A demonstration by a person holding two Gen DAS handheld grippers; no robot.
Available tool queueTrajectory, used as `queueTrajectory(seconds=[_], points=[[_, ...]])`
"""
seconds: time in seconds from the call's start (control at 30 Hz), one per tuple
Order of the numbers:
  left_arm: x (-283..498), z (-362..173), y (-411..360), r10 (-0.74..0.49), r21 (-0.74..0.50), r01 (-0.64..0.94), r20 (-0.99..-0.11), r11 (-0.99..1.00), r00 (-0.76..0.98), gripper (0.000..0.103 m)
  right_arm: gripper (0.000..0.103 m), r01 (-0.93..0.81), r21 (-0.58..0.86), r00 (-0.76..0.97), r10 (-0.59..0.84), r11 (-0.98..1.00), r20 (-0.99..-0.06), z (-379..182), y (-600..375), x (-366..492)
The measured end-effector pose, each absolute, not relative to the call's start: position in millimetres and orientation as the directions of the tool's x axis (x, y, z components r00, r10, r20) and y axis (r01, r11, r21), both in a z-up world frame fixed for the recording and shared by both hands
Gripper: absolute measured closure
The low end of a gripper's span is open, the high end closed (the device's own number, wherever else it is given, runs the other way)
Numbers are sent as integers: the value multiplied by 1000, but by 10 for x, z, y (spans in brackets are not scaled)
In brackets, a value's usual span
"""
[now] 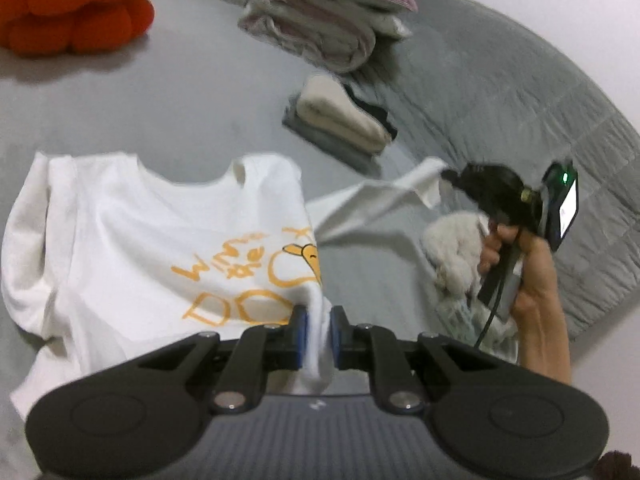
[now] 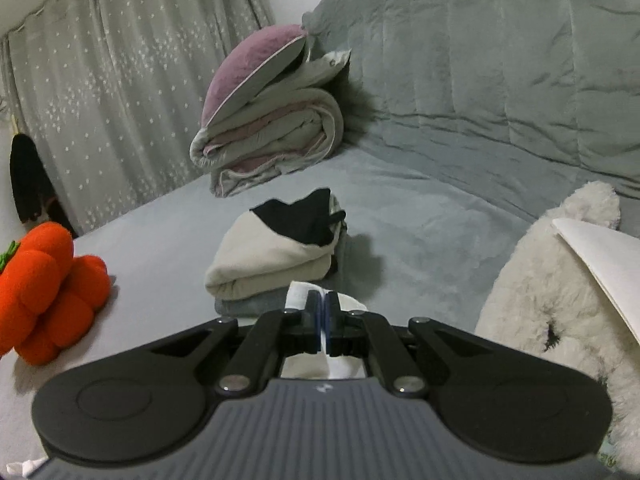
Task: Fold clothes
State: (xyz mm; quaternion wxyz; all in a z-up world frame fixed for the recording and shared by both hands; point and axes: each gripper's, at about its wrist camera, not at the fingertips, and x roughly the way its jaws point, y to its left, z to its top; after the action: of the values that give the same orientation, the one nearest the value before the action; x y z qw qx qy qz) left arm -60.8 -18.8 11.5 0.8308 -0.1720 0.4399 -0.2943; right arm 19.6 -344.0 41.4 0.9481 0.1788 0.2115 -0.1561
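Note:
A white T-shirt (image 1: pixel 140 232) with orange print lies spread on the grey bed, collar toward the far side. My left gripper (image 1: pixel 319 320) is shut on a bunched fold of its right side. In the left wrist view, my right gripper (image 1: pixel 452 178), held by a person's hand (image 1: pixel 532 264), pinches the shirt's right sleeve (image 1: pixel 384 196) and holds it stretched out above the bed. In the right wrist view, my right gripper (image 2: pixel 323 304) is shut on white T-shirt fabric (image 2: pixel 298 294) that shows around and below its pads.
A folded pile of cream, black and grey clothes (image 1: pixel 340 120) (image 2: pixel 276 256) sits beyond the shirt. A rolled quilt with a purple pillow (image 1: pixel 332 12) (image 2: pixel 268 120) lies farther back. An orange plush (image 1: pixel 76 4) (image 2: pixel 44 288) is at the left, a white plush (image 1: pixel 456 252) (image 2: pixel 560 292) at the right.

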Motion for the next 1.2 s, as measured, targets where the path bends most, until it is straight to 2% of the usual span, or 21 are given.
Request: queueTrajectory(seconds=[0.17,0.2,0.23,0.3,0.5,0.57,0.63,0.67,0.7,0.93,1.0,1.2], points=[[-613,44,-175,-639,-547,331,-659,769,397,86,96,359,205,854,-232,910,-466,401,-3361,171],[-624,71,-166,-638,-540,341,-657,770,401,79,91,353,195,854,-229,915,-467,399,-3340,178],[-634,98,-156,-638,-533,351,-655,770,405,75,91,346,188,854,-225,919,-468,396,-3321,183],[-634,203,-126,-633,-510,375,-642,774,433,60,91,331,179,854,-214,926,-474,379,-3303,190],[-496,443,88,-590,-468,360,-612,807,527,45,89,307,151,840,-193,940,-506,309,-3229,236],[-431,503,171,-571,-459,342,-604,820,557,42,87,300,145,837,-188,943,-514,287,-3204,249],[-307,514,249,-544,-458,305,-609,835,576,41,76,293,144,835,-180,945,-520,268,-3184,262],[-240,504,285,-526,-450,287,-614,846,588,40,61,289,146,836,-176,946,-519,264,-3178,264],[-174,492,323,-507,-442,268,-618,856,601,40,56,285,148,839,-172,947,-517,264,-3170,263],[265,380,614,-361,-386,121,-643,915,675,36,55,259,113,833,-163,959,-529,222,-3060,267],[336,292,757,-314,-382,54,-661,922,682,36,49,247,107,833,-155,963,-531,208,-3020,270],[514,126,1202,-195,-357,-99,-698,929,689,36,43,193,102,824,-105,976,-557,115,-2884,251]])
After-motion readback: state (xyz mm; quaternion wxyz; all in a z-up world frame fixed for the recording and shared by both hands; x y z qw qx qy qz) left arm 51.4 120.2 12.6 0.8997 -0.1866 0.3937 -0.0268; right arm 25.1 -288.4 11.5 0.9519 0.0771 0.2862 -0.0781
